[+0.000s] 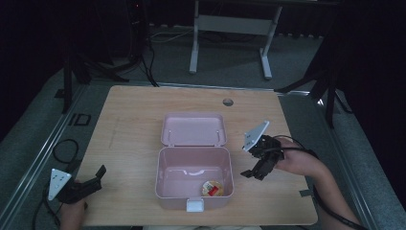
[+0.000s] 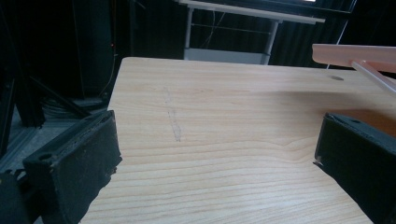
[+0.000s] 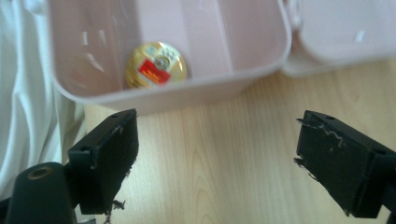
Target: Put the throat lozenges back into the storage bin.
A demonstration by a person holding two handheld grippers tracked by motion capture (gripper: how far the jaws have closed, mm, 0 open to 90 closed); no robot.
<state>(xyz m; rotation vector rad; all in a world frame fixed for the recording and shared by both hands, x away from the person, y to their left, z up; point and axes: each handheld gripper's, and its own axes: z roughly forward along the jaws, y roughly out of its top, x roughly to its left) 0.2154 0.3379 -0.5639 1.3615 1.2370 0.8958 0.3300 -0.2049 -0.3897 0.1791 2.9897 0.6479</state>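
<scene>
Pink box (image 1: pixel 194 184) sits open mid-table (image 1: pixel 134 115), lid back, w/ a gold-red round tin (image 1: pixel 212 188) in its near right corner. Right tongs (image 1: pixel 253 171) hover just beside box, wide open, empty. Left tongs (image 1: pixel 93 181) at table's near left edge, also wide open, empty.

The left gripper (image 1: pixel 93 179) is held low at the person's near left, its grey three-cornered plate trailing behind the hand and its jaws pointing forward and slightly inward. In its own view the two black jaws stand wide apart with nothing between them. The right gripper (image 1: pixel 256 171) is held higher, tipped downward from a bent wrist, the forearm coming in from the near right; its cable loops back past the hand. Its jaws (image 3: pixel 217 158) are spread wide too, apparently clear of any contact.
</scene>
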